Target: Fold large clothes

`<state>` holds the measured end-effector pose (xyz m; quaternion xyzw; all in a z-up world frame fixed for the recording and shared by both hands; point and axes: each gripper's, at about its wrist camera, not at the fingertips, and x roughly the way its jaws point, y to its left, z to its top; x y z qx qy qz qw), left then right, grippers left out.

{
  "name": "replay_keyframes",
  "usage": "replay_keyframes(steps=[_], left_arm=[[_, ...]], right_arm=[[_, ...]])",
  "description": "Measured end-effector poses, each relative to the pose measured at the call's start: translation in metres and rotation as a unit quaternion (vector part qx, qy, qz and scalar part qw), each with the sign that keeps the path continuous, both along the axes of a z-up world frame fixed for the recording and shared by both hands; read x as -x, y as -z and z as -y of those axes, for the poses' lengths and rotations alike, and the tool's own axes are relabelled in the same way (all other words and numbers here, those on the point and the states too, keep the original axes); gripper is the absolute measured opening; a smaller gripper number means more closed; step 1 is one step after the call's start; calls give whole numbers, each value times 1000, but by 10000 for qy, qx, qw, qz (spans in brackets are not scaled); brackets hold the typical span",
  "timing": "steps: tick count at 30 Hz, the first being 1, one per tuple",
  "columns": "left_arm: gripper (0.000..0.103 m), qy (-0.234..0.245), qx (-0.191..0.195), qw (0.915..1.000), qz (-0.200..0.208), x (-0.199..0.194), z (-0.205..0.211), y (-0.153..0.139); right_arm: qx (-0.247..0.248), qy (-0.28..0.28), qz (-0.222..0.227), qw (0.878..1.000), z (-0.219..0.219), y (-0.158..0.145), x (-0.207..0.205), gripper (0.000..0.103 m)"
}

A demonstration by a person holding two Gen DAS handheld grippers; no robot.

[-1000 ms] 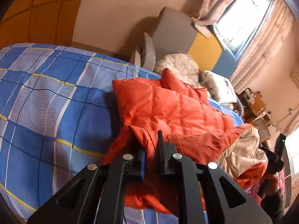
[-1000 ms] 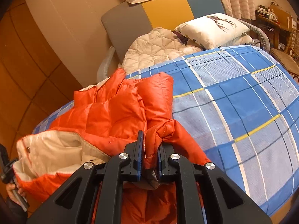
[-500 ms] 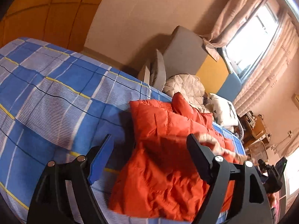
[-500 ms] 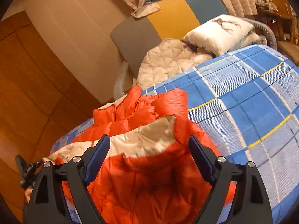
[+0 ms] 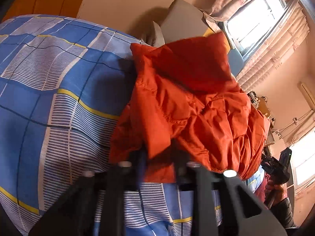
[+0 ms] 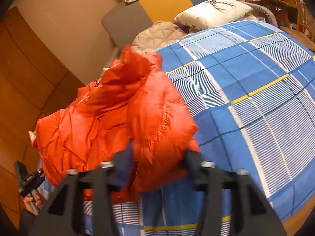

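Left wrist view: the orange down jacket [image 5: 189,106] lies bunched on the bed [image 5: 59,90], which is covered by a blue checked sheet with white stripes and yellow lines. The jacket fills the centre and the 3 o'clock side. From 8 to 11 o'clock the sheet is bare up to the bed's far edge, where it meets the beige wall [image 5: 126,2]. A grey headboard cushion [image 5: 183,23] stands at 12 o'clock behind the jacket, and a curtained window [image 5: 256,19] sits at 1 o'clock. The left hand-held gripper [image 5: 159,161] is motion-blurred; its fingers stand a little apart with a hanging fold of jacket between them, and whether they pinch it cannot be told.

Right wrist view: the jacket [image 6: 118,122] occupies the centre and the 9 o'clock side, near the bed's edge by the wooden panelled wall [image 6: 29,68]. Open sheet [image 6: 256,90] spreads from 1 to 4 o'clock. A beige quilt [image 6: 157,35] and a white pillow [image 6: 214,11] lie at 12 to 1 o'clock by the headboard. The right hand-held gripper [image 6: 159,161] has its fingers set wide, and a puffed quilted edge of the jacket bulges between them.

Jacket surface: shiny, creased, stitched in quilted panels, heaped in loose folds with one flap raised at the far end.
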<state>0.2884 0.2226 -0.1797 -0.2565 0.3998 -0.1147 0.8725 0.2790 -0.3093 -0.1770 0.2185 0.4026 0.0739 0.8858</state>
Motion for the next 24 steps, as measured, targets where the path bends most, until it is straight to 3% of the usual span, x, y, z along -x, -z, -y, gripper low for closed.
replay_keyframes(steps=[6, 11, 19, 20, 22, 23, 24], left_arm=[[5, 106, -147, 9997, 174, 28, 3, -16], [4, 209, -110, 9993, 274, 64, 9, -27], [6, 307, -56, 9995, 20, 126, 20, -21], [11, 324, -134, 9994, -2, 128, 20, -19], [34, 150, -588, 9981, 40, 134, 23, -24], [52, 104, -716, 9973, 106, 134, 23, -28], [57, 49, -775, 9968, 213, 133, 21, -33]], right_arm=[[106, -34, 133, 9998, 3, -14, 26, 17], [203, -81, 222, 9995, 11, -31, 63, 16], [351, -155, -135, 9992, 34, -28, 125, 15], [383, -171, -185, 9989, 34, -25, 127, 15], [582, -186, -250, 9978, 33, -21, 128, 19], [622, -198, -255, 9975, 32, -20, 126, 23], [659, -196, -253, 9973, 32, -20, 125, 30]])
